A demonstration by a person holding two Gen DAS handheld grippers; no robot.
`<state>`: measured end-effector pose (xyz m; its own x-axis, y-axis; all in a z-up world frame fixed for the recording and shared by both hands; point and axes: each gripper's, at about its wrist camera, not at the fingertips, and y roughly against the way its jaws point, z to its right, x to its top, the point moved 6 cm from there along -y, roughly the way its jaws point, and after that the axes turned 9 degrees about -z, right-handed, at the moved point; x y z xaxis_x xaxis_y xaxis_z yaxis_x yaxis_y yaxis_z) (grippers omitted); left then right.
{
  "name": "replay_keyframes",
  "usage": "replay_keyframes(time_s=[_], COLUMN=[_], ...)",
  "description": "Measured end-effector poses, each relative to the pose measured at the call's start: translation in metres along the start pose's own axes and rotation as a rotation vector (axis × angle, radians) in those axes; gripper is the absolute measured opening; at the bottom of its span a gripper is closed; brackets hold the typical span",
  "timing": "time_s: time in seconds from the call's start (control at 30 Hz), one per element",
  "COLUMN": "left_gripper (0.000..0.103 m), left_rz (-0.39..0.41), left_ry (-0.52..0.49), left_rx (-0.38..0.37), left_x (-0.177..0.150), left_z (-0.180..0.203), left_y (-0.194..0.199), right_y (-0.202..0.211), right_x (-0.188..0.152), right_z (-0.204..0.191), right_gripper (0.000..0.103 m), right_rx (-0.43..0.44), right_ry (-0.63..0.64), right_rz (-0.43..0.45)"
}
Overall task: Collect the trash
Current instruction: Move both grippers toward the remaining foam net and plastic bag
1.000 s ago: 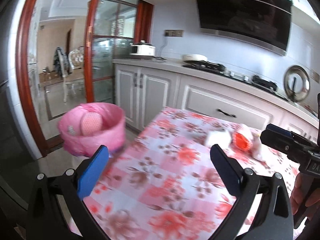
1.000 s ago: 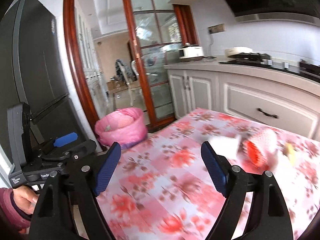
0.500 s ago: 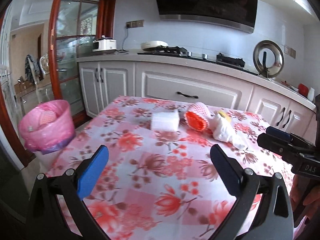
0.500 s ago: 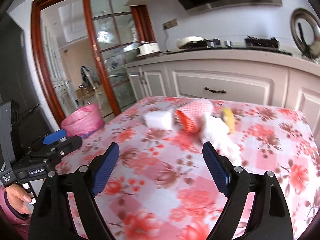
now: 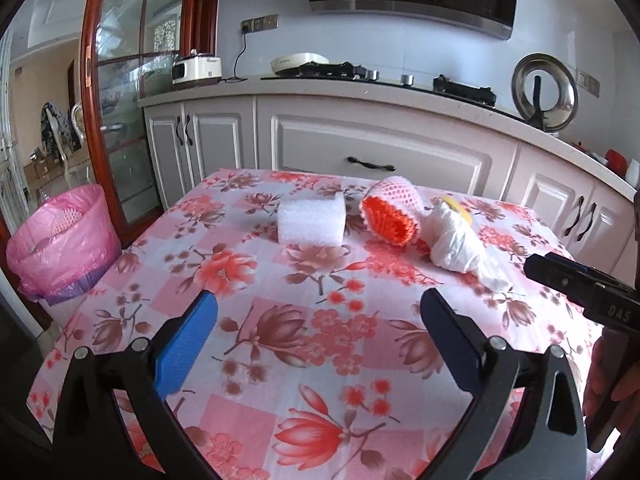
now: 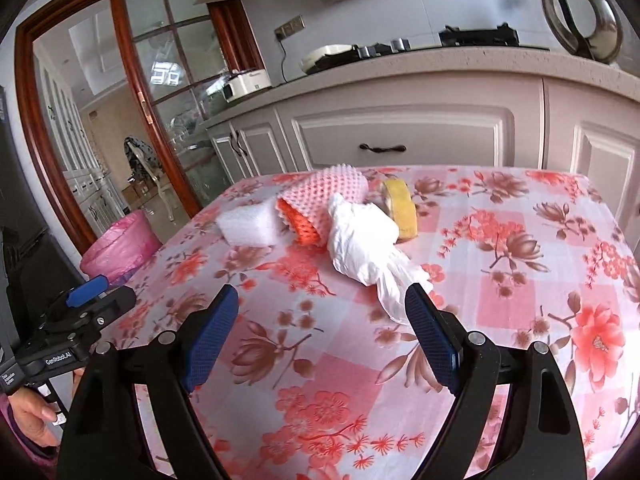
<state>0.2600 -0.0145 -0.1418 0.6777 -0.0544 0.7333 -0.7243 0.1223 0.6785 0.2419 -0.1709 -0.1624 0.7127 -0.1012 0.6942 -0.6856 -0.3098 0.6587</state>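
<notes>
Blue-padded and spread wide with nothing between its fingers, the left gripper (image 5: 318, 326) hovers over the near part of the floral tablecloth (image 5: 304, 344), and the right gripper (image 6: 322, 320) hangs equally agape and empty, its right finger just beside the tail of a crumpled white plastic bag (image 6: 362, 242). Beyond them the trash lies in a row across the table: a white foam block (image 5: 311, 221), a pink-and-orange foam fruit net (image 5: 390, 212) on its side, the bag, and a yellow roll of tape (image 6: 400, 210) touching the bag. Off the table's left edge, on the floor, stands a bin lined with a pink bag (image 5: 60, 240).
</notes>
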Motion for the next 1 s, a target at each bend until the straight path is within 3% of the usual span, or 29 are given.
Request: replay_keyframes(time_s=[0.5, 1.0], left_gripper=[0.098, 0.098], left_rz=[-0.043, -0.045], left_ry=[0.045, 0.062], left_rx=[0.015, 0.051], left_x=[-0.008, -0.007], left_z=[-0.023, -0.047], left_y=[-0.023, -0.031], right_y=[-0.034, -0.079], right_x=[-0.001, 0.054], right_z=[-0.005, 0.025], right_gripper=[0.081, 0.082], right_rx=[-0.020, -0.084], right_ry=[0.012, -0.026], right_rz=[-0.067, -0.066])
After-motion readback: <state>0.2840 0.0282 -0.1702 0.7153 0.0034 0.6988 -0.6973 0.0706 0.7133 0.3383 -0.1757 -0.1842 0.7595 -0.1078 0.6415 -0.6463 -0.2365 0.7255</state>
